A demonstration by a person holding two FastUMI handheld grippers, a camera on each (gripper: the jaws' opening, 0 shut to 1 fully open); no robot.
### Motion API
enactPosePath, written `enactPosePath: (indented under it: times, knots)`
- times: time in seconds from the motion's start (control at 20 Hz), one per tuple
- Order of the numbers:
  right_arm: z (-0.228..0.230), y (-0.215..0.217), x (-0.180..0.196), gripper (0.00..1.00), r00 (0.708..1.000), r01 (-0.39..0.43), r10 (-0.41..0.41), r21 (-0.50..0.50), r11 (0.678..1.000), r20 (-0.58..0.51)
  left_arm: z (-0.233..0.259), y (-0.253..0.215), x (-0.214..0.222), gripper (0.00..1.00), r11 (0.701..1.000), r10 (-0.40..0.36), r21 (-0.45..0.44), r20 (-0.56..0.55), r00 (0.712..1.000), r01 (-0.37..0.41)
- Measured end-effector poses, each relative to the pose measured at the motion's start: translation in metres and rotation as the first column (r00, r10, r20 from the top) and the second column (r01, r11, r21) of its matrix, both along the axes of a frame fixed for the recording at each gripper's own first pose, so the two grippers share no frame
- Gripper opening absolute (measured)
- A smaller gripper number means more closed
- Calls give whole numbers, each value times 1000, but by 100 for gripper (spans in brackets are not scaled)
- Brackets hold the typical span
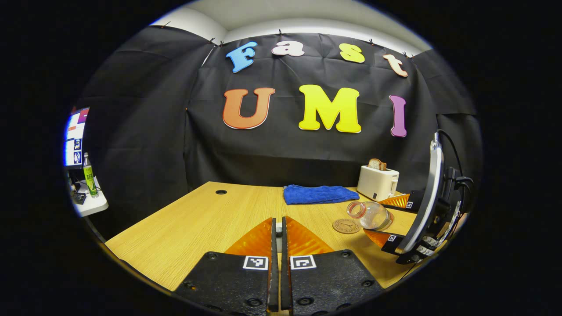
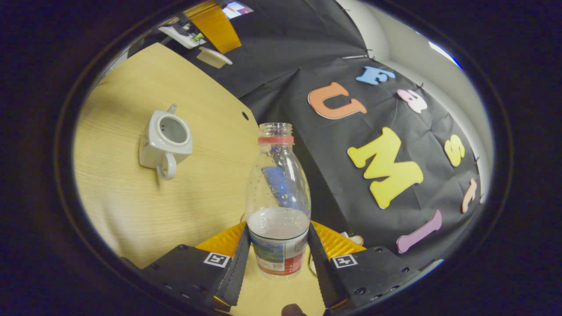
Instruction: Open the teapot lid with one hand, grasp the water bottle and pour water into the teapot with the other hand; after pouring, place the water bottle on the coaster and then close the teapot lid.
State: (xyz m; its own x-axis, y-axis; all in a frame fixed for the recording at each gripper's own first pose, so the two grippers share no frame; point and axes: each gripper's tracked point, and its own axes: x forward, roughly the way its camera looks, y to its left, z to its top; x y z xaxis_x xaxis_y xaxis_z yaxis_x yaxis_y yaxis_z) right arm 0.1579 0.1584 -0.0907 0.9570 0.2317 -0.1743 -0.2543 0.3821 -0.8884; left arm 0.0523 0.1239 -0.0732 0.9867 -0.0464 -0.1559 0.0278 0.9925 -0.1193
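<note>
In the right gripper view a clear, uncapped water bottle [image 2: 278,197] with a red neck ring holds water in its lower part, and my right gripper [image 2: 278,245] is shut on it. The white teapot [image 2: 164,140] stands lidless on the wooden table, left of the bottle. Farther off, the white lid [image 2: 214,57] hangs in the air under one of the left gripper's fingers [image 2: 215,26]. In the left gripper view my left gripper [image 1: 278,221] is closed on a small pale piece of that lid. At the right, the bottle [image 1: 370,215] tilts sideways just above the round coaster [image 1: 346,226].
A white toaster [image 1: 377,182] with a bread slice stands at the back right of the table [image 1: 197,228], and a blue towel [image 1: 320,194] lies beside it. A cable hole [image 1: 221,192] is at the back left. Off the table's left, a green bottle [image 1: 90,175] stands on a side shelf.
</note>
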Motion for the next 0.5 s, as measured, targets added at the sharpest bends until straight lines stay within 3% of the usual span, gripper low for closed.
enactPosePath:
  times: [0.3, 0.5]
  knots:
    - [6, 13, 4, 70, 991, -48, 73, -213, 976, 112, -6, 13, -1, 4, 1000, 22, 5, -18, 1000, -22]
    - [6, 19, -1, 70, 983, -74, 120, -302, 951, 138, -4, 15, -2, 4, 1000, 12, 16, -6, 1000, -12]
